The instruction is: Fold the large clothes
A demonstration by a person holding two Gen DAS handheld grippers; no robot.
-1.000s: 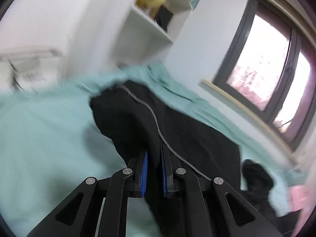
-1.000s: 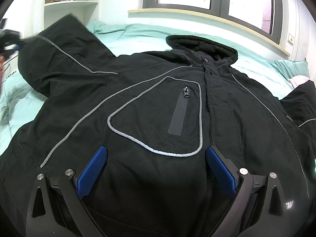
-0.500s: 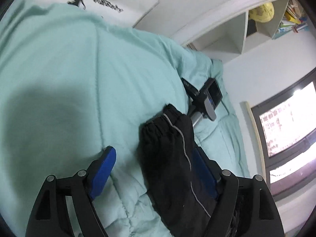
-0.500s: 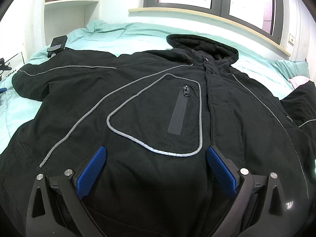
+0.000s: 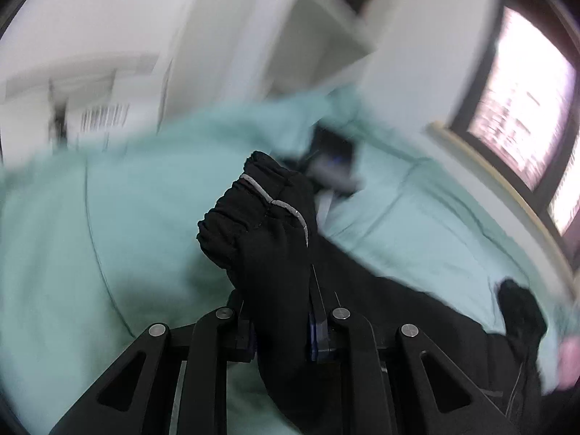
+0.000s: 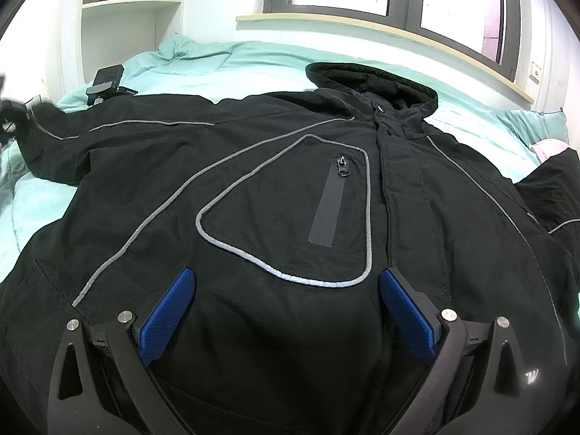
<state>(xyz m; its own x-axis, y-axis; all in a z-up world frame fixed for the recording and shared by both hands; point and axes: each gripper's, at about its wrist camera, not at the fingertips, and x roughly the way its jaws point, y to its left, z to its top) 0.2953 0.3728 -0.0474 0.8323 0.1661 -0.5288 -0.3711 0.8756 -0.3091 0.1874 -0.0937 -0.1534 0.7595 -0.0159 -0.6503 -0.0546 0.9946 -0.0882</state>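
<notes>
Evidently the left gripper (image 5: pixel 281 320) is pinching the cuff end of the sleeve (image 5: pixel 266 224), which is bunching up through the centre of the blurred left wrist view, above the teal bedspread (image 5: pixel 108 217). In the right wrist view that same sleeve is lying at the far left of the frame, stretched out from the black jacket (image 6: pixel 290 199), which is spread front-up across the bed and filling most of the picture. A small dark device (image 6: pixel 105 81) is sitting on the bedspread at upper left, just beside the sleeve. Toward the lower middle, the right gripper (image 6: pixel 284 311) is hanging with its jaws spread wide and holding nothing, low over the jacket's front below the piped chest pocket (image 6: pixel 328 210). The hood (image 6: pixel 377 83) is lying at upper right under the window.

The step in hand looks like folding the sleeve across the body. Doing it well probably means carrying the cuff high enough to clear the fabric, laying it flat toward the zipper line, and using the free gripper to pin the torso so it is not sliding.
</notes>
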